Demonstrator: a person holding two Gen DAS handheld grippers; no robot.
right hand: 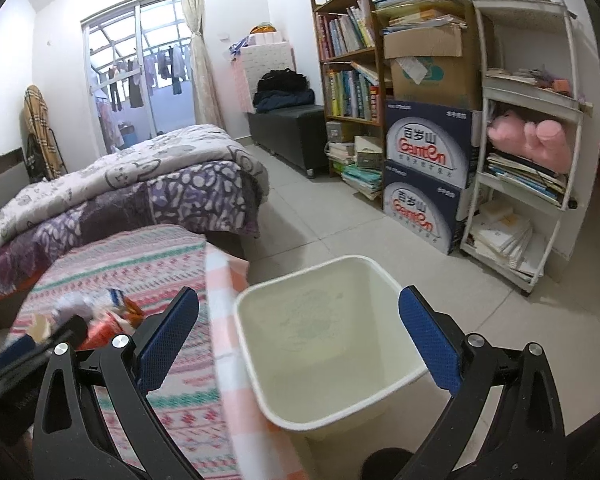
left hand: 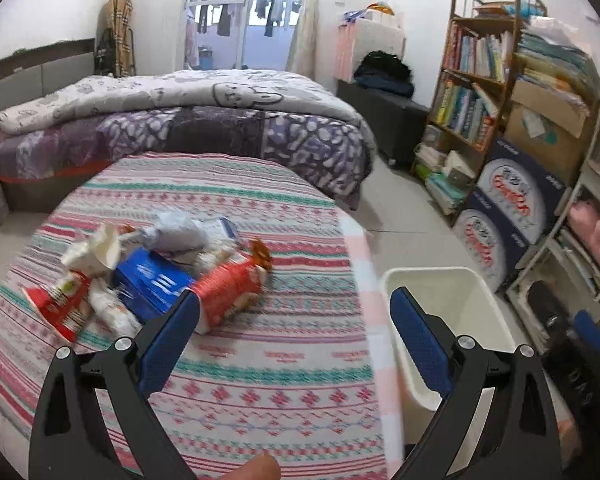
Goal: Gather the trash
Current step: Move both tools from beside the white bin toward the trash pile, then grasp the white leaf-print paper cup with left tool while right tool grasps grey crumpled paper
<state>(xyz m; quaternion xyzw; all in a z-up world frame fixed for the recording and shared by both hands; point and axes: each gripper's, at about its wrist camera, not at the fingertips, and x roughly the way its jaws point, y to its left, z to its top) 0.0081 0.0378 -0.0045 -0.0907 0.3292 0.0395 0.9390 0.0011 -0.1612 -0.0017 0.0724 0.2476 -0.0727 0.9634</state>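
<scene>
A tabletop covered in striped pink-and-green patterned cloth [left hand: 260, 360] carries a heap of crumpled wrappers and boxes [left hand: 152, 276] at 10 o'clock. Left tongs [left hand: 294, 312] and right tongs [right hand: 298, 310] are released, nothing gripped. Only the right view shows the cream plastic bin [right hand: 324, 340] interior fully.

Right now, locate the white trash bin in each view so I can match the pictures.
Left wrist: white trash bin sits lower right, on the floor beside the striped tablecloth, partly behind the right finger.
Right wrist: bin sits bottom centre, between the fingers.
Shared landmark: stacked blue water boxes.
</scene>
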